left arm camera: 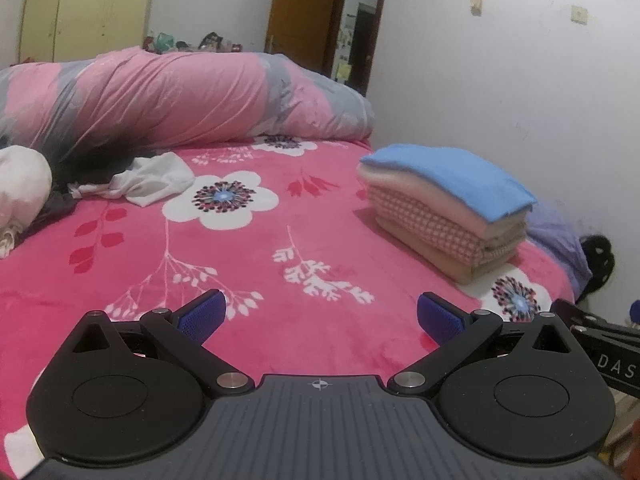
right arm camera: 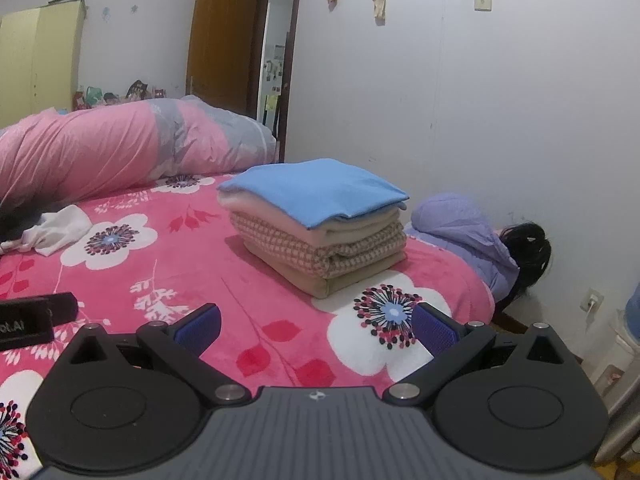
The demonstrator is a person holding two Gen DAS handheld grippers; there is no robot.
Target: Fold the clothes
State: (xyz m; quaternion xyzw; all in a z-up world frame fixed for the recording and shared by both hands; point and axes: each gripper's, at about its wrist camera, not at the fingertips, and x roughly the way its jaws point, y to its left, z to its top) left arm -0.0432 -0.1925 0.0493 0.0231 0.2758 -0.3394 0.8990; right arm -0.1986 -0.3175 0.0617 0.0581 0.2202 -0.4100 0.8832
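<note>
Nearest, left hand-held gripper (left arm camera: pixel 321 312) spread wide and empty above pink flowered fleece bedspread (left arm camera: pixel 248 264), likely poised between garments. Farther left, crumpled white cloth garment (left arm camera: pixel 152 178) loose beside dark clothes, probably next for folding. Right hand-held gripper (right arm camera: pixel 316 326) likewise parted, holding nothing. Rightward, tidy folded stack topped by blue cloth (right arm camera: pixel 320 220) near bed's edge, seemingly parked clear. No containers visible.
</note>
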